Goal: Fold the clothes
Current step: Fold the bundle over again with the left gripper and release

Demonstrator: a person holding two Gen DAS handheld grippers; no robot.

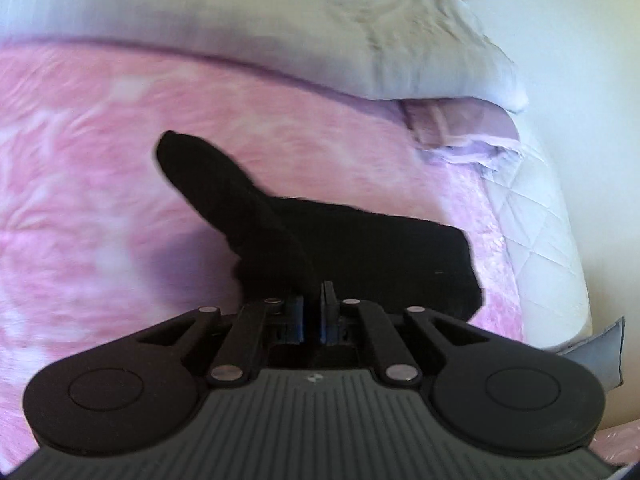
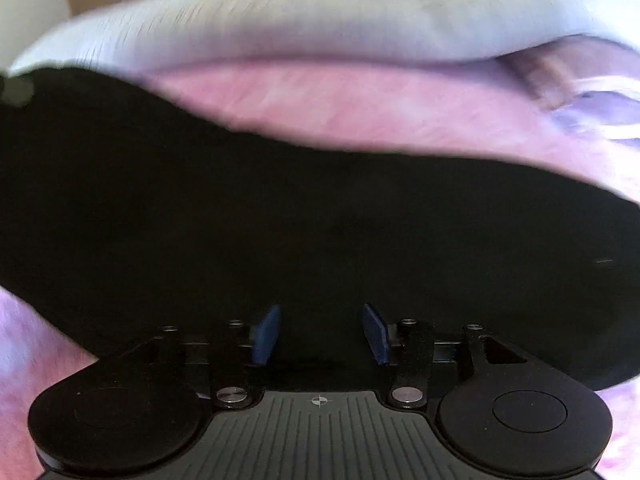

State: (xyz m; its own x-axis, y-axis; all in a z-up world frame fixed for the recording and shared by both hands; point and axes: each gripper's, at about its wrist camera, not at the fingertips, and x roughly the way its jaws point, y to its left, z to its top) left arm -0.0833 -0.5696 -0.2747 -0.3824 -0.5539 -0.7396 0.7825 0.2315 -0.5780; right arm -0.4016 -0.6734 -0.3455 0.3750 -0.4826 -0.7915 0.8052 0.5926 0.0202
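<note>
Left claw (image 1: 313, 300) is pinched fully closed on the near edge of the black garment (image 1: 340, 240). Blue pads together, dark cloth bunched right at the tips. Right claw (image 2: 320, 332) is about half open, nothing pressed between its pads (image 2: 267, 334); the black cloth fills the view just ahead of it and I can't tell if it's touching.

Garment sits on the bed, on the pink blanket (image 1: 100, 160), toward the bed's right edge where the white quilted mattress (image 1: 552, 240) shows. One narrow part, sleeve or leg, can't tell which, sticks out toward the grey pillow (image 1: 240, 20) at the head of the bed. Rest is a flat-ish dark slab. Both views motion-blurred.

Handling call: soft, light, limp, no stiffness. It will drape and sag from any single pinch, so one claw alone just drags it. Not fragile, not slippery on the fuzzy blanket; if anything it'll cling.

Where to grab: hem or seam edges, two corners of the same side, one per claw, and keep the edge taut between them. Right claw needs a corner, not the middle of the panel.
</note>
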